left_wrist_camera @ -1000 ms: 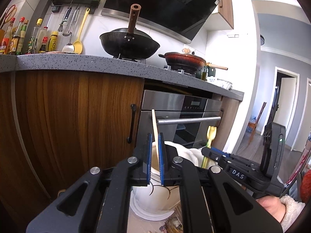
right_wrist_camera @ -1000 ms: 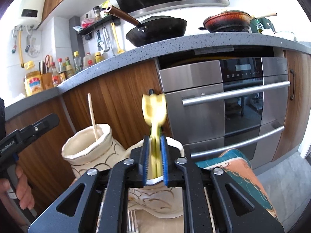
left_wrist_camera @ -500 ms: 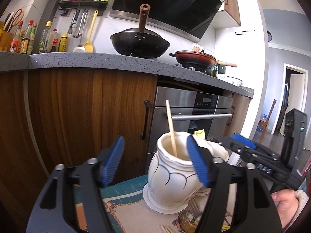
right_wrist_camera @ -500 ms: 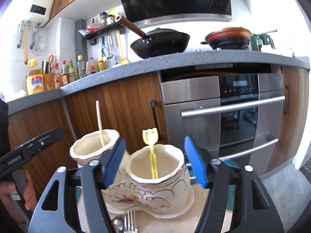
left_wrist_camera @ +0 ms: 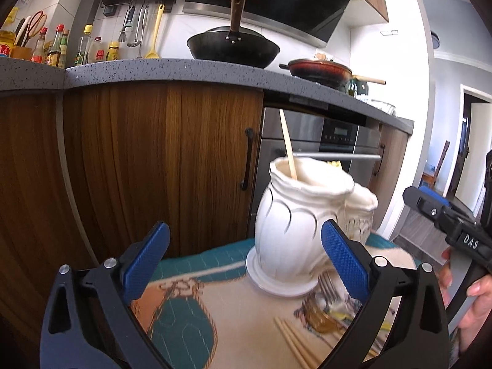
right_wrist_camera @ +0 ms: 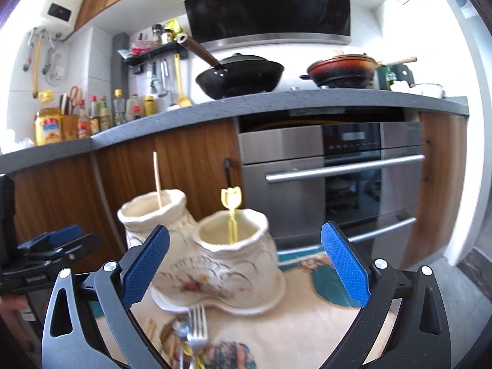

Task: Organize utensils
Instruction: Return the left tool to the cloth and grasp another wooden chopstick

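Observation:
Two white ceramic vases stand side by side on a patterned cloth (left_wrist_camera: 196,313). The taller vase (left_wrist_camera: 289,215) (right_wrist_camera: 150,215) holds one wooden chopstick (left_wrist_camera: 287,144) (right_wrist_camera: 157,178). A yellow tulip-topped pick (right_wrist_camera: 231,212) stands in the flowered vase (right_wrist_camera: 227,264). My left gripper (left_wrist_camera: 246,258) is still opening, nothing between its blue pads, a little back from the taller vase. In front of the flowered vase my right gripper (right_wrist_camera: 244,264) is also opening and empty. A metal fork (right_wrist_camera: 196,326), loose chopsticks (left_wrist_camera: 295,344) and other utensils lie on the cloth in front of the vases.
Wooden cabinet doors (left_wrist_camera: 153,169) and a steel oven (right_wrist_camera: 332,178) stand close behind the cloth. Above them, the grey countertop (right_wrist_camera: 276,101) carries a black wok, a red pan and sauce bottles. A hand (left_wrist_camera: 473,292) holds the right gripper at the right edge of the left wrist view.
Both grippers have let go and opened wide, the left of the chopstick, the right of the yellow pick. Both utensils now stand in their vases, and both grippers have drawn back.

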Tool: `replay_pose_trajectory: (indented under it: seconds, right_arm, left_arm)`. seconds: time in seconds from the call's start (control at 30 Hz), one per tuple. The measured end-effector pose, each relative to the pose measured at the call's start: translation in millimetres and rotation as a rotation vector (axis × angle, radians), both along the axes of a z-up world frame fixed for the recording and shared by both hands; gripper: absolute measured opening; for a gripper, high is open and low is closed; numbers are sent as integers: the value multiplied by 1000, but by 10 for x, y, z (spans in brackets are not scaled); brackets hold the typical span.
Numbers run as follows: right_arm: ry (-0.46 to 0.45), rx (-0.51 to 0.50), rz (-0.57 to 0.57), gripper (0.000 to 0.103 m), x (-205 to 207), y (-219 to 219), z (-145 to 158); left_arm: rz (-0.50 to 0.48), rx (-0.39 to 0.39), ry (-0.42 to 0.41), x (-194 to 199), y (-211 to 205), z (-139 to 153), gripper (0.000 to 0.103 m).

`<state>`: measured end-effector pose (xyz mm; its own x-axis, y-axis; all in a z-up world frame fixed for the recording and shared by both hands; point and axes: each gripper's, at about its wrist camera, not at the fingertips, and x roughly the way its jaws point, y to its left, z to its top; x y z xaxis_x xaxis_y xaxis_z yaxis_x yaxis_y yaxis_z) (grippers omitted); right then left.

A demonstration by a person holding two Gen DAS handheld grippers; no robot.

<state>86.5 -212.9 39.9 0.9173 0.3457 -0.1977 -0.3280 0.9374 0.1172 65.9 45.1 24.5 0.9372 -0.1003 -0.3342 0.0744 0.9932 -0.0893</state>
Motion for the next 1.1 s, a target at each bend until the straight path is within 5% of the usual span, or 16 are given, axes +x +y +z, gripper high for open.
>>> replay_pose_trajectory:
  seconds: [0.3,0.73,1.1]
  right_arm:
    - [44,-82,-37,98,-267,-55,-125]
    - [147,-52,73,98,-238,-50,-273]
    - [142,-52,76,98,-268,-95,-243]
  left_arm:
    - [-6,19,82,-202,-37,-160,97]
    - [-23,92,431,-306,-232,-630,97]
    - [-57,147,555,-241,-389,-848,77]
